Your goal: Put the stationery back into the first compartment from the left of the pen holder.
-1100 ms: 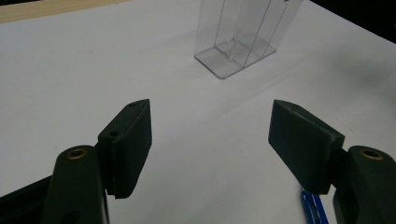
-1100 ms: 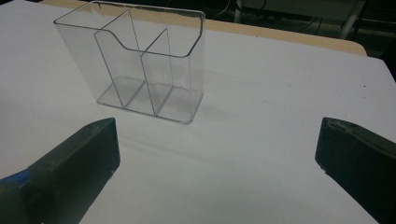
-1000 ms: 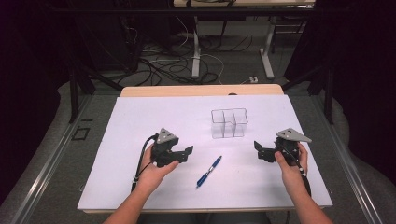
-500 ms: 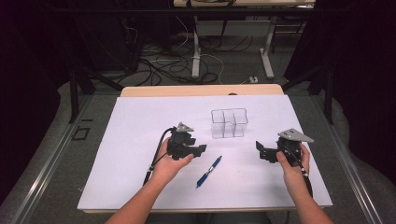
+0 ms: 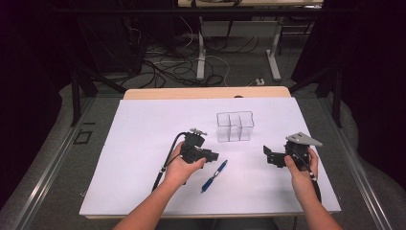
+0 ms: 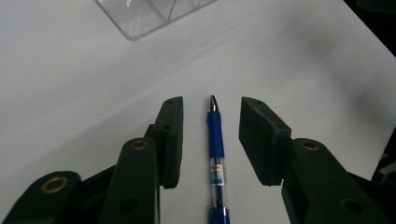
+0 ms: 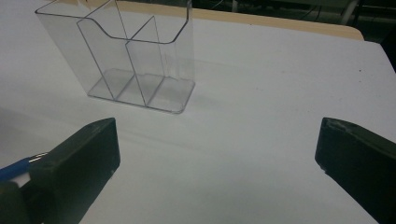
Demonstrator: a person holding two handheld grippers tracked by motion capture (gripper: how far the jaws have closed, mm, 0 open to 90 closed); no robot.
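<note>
My left gripper (image 5: 210, 155) has swung in from the left over the last second and now straddles the blue pen (image 5: 214, 176); in the left gripper view its jaws stand spread with the pen (image 6: 216, 149) lying between them, tip pointing away, neither pad touching the barrel. I read that as lined up for the grasp, with only the closing left to do. The pen lies flat on the white table cover (image 5: 143, 139), near the middle and towards my edge, just near of the clear divided organiser (image 5: 234, 126), which stands upright and apart from it. My right gripper (image 5: 268, 155) has barely moved: it hovers to the right with jaws wide apart and holding nothing, the organiser (image 7: 135, 56) ahead of it. There is bare cover all around the pen, so a lift has room; the near table edge and the organiser's walls are the only limits I would watch.
</note>
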